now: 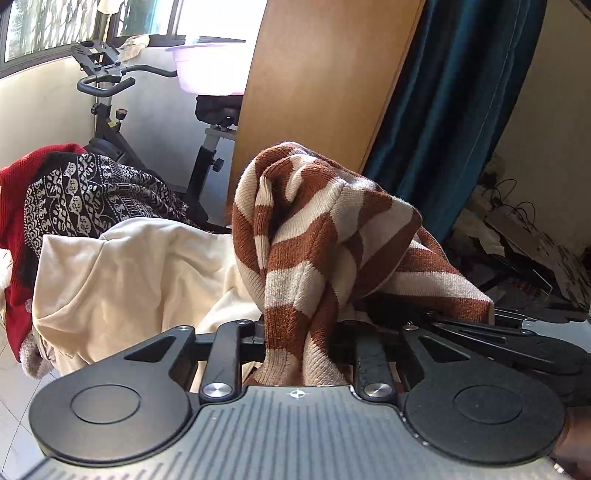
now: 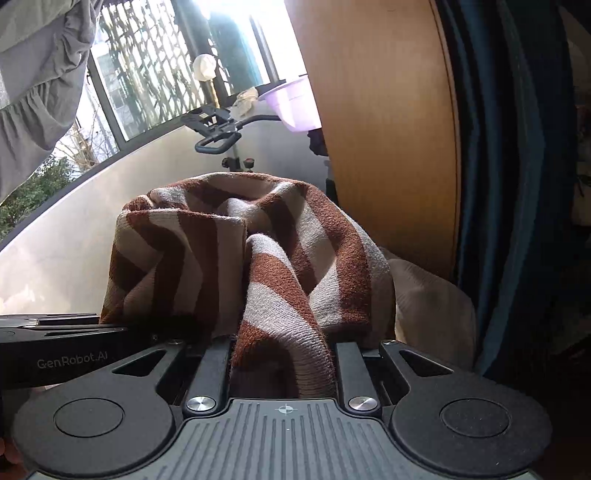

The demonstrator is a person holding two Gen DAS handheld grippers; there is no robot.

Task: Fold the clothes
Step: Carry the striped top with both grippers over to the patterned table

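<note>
Striped sweater (image 1: 314,236) bunched in the air, clenched in the jaws of both left gripper (image 1: 295,354) and right gripper (image 2: 282,365); thick folds may slip free, or snag the nearby clothes pile (image 1: 110,266).

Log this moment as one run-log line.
step: fold clothes | left gripper: shut on striped sweater | right gripper: shut on striped sweater | sweater: bunched, lifted | nearby: cream garment

Strong daylight pours through the windows (image 1: 55,29) at the upper left of both views, blown out to white glare around a pale basin (image 1: 207,66). The striped knit (image 2: 258,258) is sunlit and sharp in the left view, shaded and softer in the right. The dark curtain (image 2: 517,184) falls into shadow. Fisheye distortion bends the edges.
</note>
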